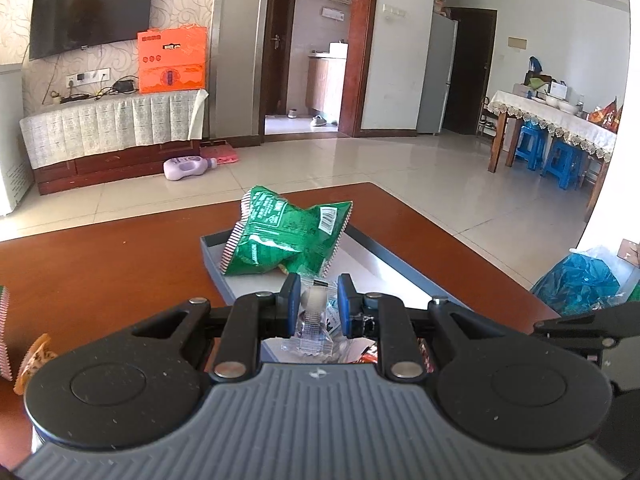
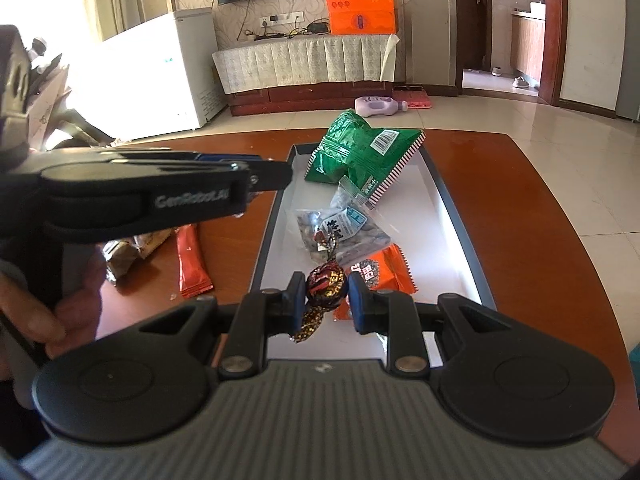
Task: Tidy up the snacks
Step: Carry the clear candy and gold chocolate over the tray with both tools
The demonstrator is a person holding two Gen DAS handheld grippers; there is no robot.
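A grey tray [image 2: 448,200] on the brown table holds a green snack bag [image 2: 360,152], clear snack packets [image 2: 344,228] and an orange packet [image 2: 384,272]. My right gripper [image 2: 326,300] is shut on a dark red and gold wrapped candy [image 2: 326,284], held over the tray's near end. My left gripper [image 1: 318,304] is over the tray [image 1: 384,252], behind the green bag [image 1: 288,236]; a clear wrapped candy [image 1: 314,316] sits between its fingers. In the right wrist view the left gripper's body [image 2: 160,192] reaches in from the left.
An orange-red stick packet [image 2: 192,260] and a brownish packet [image 2: 128,252] lie on the table left of the tray. More packets [image 1: 34,356] lie at the table's left edge. A blue plastic bag [image 1: 580,284] sits right of the table.
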